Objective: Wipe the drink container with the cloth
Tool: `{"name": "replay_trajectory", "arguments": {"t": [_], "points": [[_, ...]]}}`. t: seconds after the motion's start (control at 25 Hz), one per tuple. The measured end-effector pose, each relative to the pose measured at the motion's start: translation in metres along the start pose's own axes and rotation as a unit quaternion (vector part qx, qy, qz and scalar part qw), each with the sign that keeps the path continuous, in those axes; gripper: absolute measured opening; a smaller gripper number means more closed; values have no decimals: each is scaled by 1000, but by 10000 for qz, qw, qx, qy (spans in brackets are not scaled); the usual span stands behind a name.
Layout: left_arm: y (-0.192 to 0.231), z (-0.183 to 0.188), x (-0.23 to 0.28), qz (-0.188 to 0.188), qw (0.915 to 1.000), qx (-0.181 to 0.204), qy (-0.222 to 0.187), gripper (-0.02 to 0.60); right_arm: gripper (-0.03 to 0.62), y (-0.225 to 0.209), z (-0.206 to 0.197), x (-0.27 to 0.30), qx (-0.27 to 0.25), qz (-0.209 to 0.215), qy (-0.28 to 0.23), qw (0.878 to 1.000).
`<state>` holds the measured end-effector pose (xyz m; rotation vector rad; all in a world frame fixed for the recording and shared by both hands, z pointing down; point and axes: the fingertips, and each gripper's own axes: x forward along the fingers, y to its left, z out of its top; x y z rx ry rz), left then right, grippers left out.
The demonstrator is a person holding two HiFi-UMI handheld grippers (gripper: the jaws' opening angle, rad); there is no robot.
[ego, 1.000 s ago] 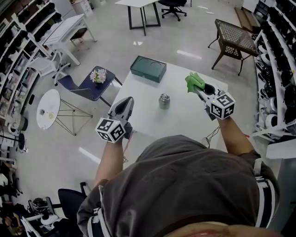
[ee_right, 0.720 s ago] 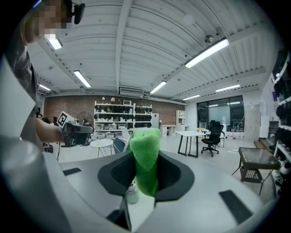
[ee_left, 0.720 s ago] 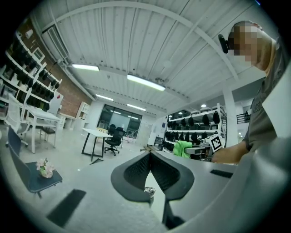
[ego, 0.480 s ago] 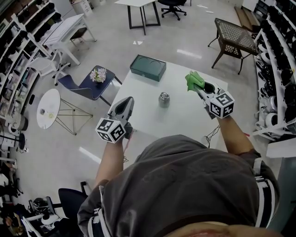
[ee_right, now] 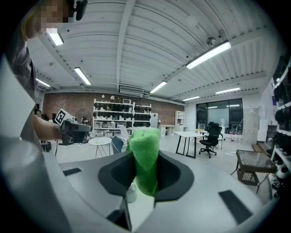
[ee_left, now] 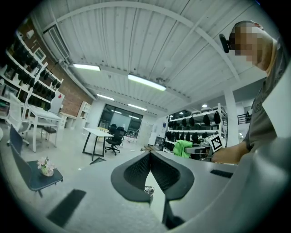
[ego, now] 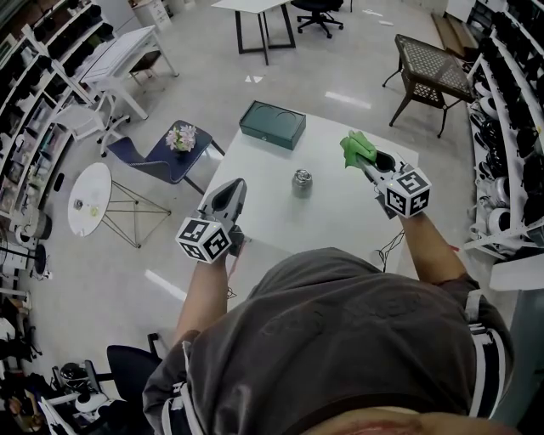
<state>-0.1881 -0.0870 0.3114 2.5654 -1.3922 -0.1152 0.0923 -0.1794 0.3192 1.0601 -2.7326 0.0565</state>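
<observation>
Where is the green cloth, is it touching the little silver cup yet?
Apart. The head view shows bare white table between the silver cup and the green cloth, which is pinched in the right gripper.

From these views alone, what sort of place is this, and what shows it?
Probably a lab or workshop, not a home: shelving racks of stored gear along the walls, a wheeled office chair, and strip lights under a bare ribbed ceiling.

White counter [ego: 340, 217], pretty plain. A flat dark green case [ego: 272, 126] sits at its far left corner, and a little metal drink container [ego: 302, 183] stands upright around the middle, well apart from the case.
</observation>
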Motion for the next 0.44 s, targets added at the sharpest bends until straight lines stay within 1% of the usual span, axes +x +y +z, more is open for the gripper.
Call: {"name": "replay_trajectory", "arguments": {"t": [0.44], "points": [[1,-1,-2,10,10000,-9,-22,5,91,2,-2,2,-22,44,9,10000]]}}
